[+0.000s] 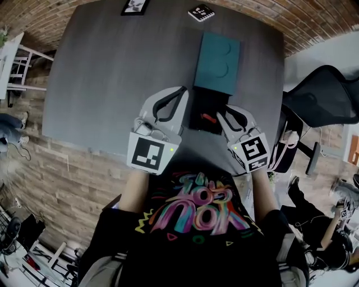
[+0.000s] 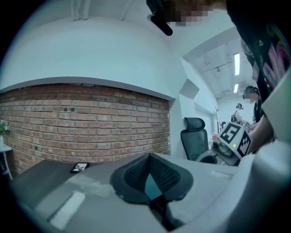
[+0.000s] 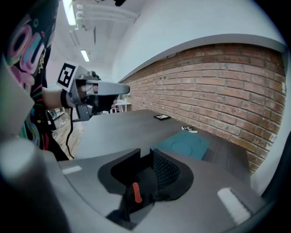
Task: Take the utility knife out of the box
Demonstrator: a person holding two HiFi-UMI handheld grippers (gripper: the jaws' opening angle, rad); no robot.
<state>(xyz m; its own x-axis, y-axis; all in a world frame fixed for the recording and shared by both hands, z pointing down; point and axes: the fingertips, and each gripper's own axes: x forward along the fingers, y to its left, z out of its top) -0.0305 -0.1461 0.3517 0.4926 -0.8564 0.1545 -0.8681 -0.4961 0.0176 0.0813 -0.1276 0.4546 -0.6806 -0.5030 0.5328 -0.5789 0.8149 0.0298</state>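
Observation:
An open black box (image 1: 205, 106) lies on the dark table (image 1: 112, 84), and its teal lid (image 1: 217, 60) rests just beyond it. Inside the box the utility knife shows as a dark shape with a red part (image 1: 208, 117). My right gripper (image 1: 220, 114) hangs over the box's right side. In the right gripper view its jaws (image 3: 151, 157) stand a little apart, the red part (image 3: 135, 192) lies below between them, and nothing is gripped. My left gripper (image 1: 183, 89) sits at the box's left edge, its tips together (image 2: 149, 158) with nothing held.
A small black card (image 1: 201, 12) and a framed picture (image 1: 134, 7) lie at the table's far edge. An office chair (image 1: 325, 95) stands to the right of the table. A brick wall (image 2: 91, 123) runs behind it. The table's near edge is close to my body.

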